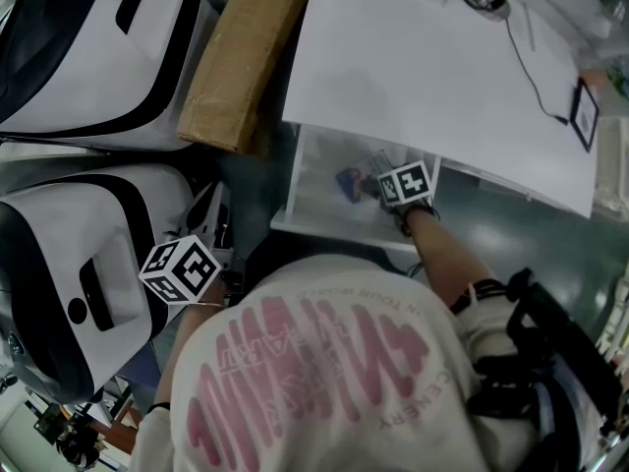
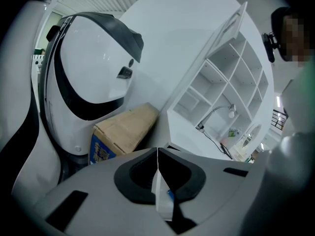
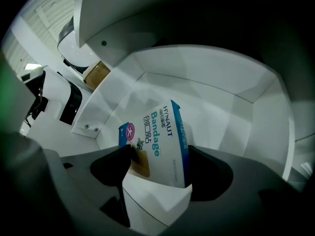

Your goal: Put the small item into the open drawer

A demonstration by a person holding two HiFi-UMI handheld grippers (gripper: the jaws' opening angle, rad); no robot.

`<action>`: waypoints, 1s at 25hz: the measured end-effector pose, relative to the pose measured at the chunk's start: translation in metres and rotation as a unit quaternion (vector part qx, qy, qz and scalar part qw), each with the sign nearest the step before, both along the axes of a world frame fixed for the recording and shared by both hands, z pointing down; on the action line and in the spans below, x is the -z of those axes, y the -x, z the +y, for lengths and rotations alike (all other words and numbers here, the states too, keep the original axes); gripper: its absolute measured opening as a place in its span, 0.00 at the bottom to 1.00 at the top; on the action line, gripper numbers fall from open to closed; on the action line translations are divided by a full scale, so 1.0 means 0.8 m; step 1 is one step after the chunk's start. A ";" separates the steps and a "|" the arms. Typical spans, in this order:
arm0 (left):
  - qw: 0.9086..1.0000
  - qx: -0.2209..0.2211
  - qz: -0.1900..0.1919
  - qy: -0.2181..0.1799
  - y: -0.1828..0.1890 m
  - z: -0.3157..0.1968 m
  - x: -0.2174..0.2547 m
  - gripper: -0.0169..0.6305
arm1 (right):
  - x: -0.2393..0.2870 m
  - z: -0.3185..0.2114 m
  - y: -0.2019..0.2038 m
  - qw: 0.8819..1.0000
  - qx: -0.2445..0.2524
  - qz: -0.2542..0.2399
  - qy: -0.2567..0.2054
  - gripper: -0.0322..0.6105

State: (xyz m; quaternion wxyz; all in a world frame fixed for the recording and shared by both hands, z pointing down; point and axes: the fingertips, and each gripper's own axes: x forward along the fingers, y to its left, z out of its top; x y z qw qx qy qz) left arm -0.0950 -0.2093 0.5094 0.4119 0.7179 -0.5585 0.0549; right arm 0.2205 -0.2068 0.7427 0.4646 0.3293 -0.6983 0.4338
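Note:
A small blue and white bandage box [image 3: 157,141] stands tilted inside the open white drawer [image 3: 211,87], between the jaws of my right gripper [image 3: 158,154]. The jaws stand wide on either side of it and I see no squeeze on its edges. From the head view the right gripper [image 1: 371,185] reaches down into the drawer [image 1: 334,226], with the box [image 1: 349,179] just left of its marker cube. My left gripper [image 2: 157,151] is shut with nothing in it. It is held low at the left, away from the drawer, by my side [image 1: 180,268].
A white desk top [image 1: 423,67] covers the drawer's back part, with a black cable [image 1: 536,77] on it. A cardboard box [image 1: 241,57] leans left of the desk. Two white and black machine shells [image 1: 88,264] fill the left side. White shelves [image 2: 221,87] rise behind the desk.

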 end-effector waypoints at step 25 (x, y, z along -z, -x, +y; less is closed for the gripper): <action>1.000 0.014 -0.001 0.001 0.012 0.000 -0.001 0.08 | -0.014 0.004 -0.015 0.999 -0.031 0.014 0.011 0.63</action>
